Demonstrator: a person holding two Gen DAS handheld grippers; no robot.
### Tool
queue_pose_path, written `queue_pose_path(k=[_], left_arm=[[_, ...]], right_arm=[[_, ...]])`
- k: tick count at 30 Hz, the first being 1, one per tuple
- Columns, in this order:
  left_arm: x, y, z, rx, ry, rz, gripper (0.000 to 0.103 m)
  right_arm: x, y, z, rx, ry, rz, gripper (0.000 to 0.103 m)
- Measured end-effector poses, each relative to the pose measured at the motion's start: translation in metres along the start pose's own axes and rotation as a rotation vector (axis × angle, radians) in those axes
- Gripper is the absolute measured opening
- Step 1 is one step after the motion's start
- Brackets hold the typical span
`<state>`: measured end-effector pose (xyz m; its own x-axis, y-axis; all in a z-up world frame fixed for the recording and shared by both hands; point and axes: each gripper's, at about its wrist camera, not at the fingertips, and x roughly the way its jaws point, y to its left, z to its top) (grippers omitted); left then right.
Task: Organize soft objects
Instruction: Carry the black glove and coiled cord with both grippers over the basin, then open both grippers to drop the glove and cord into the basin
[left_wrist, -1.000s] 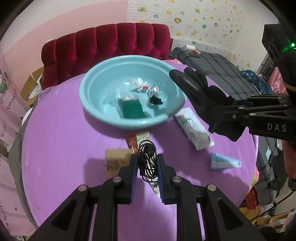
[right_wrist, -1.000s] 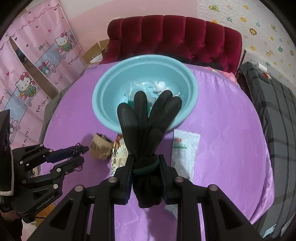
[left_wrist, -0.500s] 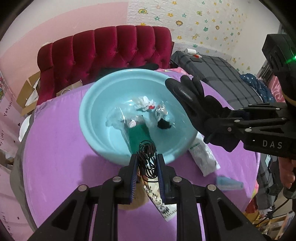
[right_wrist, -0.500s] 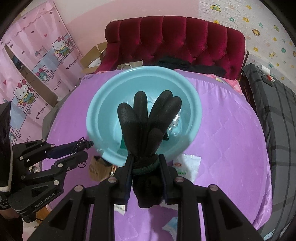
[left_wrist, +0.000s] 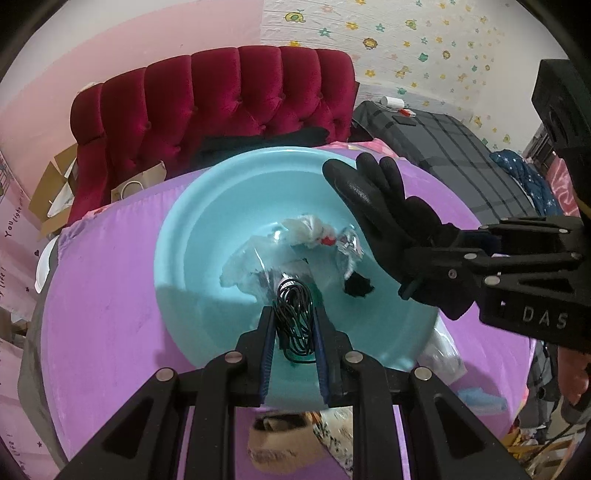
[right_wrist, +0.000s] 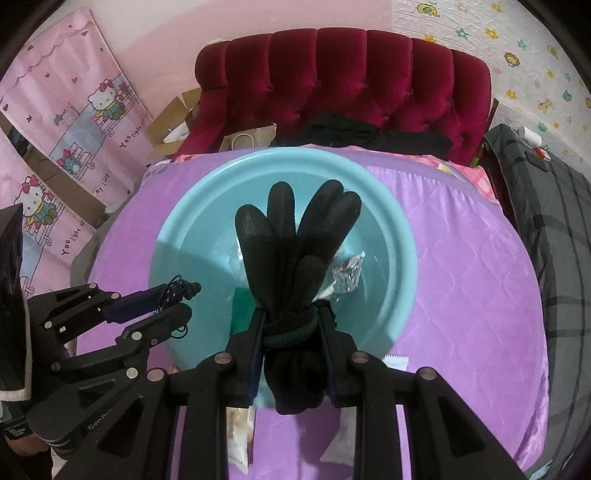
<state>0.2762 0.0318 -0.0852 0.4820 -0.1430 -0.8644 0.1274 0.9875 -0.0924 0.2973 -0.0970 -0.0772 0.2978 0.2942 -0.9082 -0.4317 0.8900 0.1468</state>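
A light blue basin (left_wrist: 177, 236) sits on a round table under a purple quilted cloth (left_wrist: 96, 295), its rim filling the centre of both views, with bare cloth open at the left and right. A red tufted headboard (left_wrist: 221, 103) closes off the top of the frame. Compared with a second ago, both grippers have travelled from over the cloth to over the basin, which now looks much larger. The left gripper (left_wrist: 293, 325) is clamped on a coil of thin black cable (left_wrist: 295, 314), low in the frame's centre above the basin's near wall. The right gripper (right_wrist: 290, 325) is clamped on the cuff of a black glove (right_wrist: 291, 243), whose fingers point up the frame over the bowl. Plastic bags (left_wrist: 255, 266), crumpled foil (left_wrist: 349, 247) and a green piece (right_wrist: 242, 306) lie inside the basin. Packets (left_wrist: 441, 350) lie on the cloth just beyond its near rim.
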Motion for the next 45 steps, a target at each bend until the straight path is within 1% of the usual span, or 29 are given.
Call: queue_pose_path(k=[4,8,16,19,26,32,34,35,37,39,40,41,42,43,44,45], left_arm=[[0.013,0.007,0.007,-0.01,0.002,0.003,0.022],[0.029,0.008,0.014,0.005,0.012,0.017,0.022],[0.059,0.015,0.021,0.002,0.035,0.03,0.022],[0.07,0.014,0.022,0.023,0.043,0.041,0.022],[0.078,0.012,0.025,0.021,0.037,0.043,0.022],[0.07,0.008,0.024,0.038,0.025,0.051,0.022],[0.065,0.007,0.024,0.041,0.011,0.06,0.023],[0.064,0.006,0.024,0.043,0.006,0.066,0.025],[0.06,0.005,0.025,0.043,0.002,0.074,0.037],[0.057,0.005,0.025,0.04,-0.006,0.085,0.074],[0.054,0.005,0.024,0.032,-0.011,0.088,0.08],[0.053,0.005,0.023,0.027,-0.017,0.094,0.089],[0.051,0.005,0.022,0.023,-0.024,0.105,0.096],[0.051,0.003,0.023,0.02,-0.031,0.115,0.101],[0.05,0.004,0.021,0.018,-0.032,0.12,0.103],[0.049,0.004,0.02,0.017,-0.033,0.126,0.103]], right_arm=[[0.018,-0.004,0.009,0.018,0.009,0.004,0.029],[0.037,-0.006,0.018,0.026,0.022,-0.008,0.029],[0.073,-0.012,0.026,0.052,0.063,-0.013,0.029],[0.086,-0.016,0.028,0.06,0.084,-0.014,0.029],[0.096,-0.016,0.031,0.05,0.088,-0.033,0.03],[0.089,-0.014,0.029,0.053,0.076,-0.03,0.037],[0.086,-0.016,0.028,0.059,0.068,-0.023,0.045],[0.085,-0.017,0.027,0.061,0.064,-0.025,0.045],[0.081,-0.018,0.026,0.068,0.06,-0.028,0.053],[0.075,-0.018,0.025,0.068,0.046,-0.042,0.055],[0.071,-0.017,0.024,0.067,0.036,-0.054,0.062],[0.068,-0.016,0.024,0.067,0.027,-0.065,0.069],[0.064,-0.015,0.024,0.068,0.013,-0.075,0.083],[0.059,-0.015,0.023,0.067,-0.001,-0.085,0.098],[0.056,-0.014,0.023,0.066,-0.008,-0.091,0.102],[0.052,-0.014,0.022,0.065,-0.013,-0.093,0.103]])
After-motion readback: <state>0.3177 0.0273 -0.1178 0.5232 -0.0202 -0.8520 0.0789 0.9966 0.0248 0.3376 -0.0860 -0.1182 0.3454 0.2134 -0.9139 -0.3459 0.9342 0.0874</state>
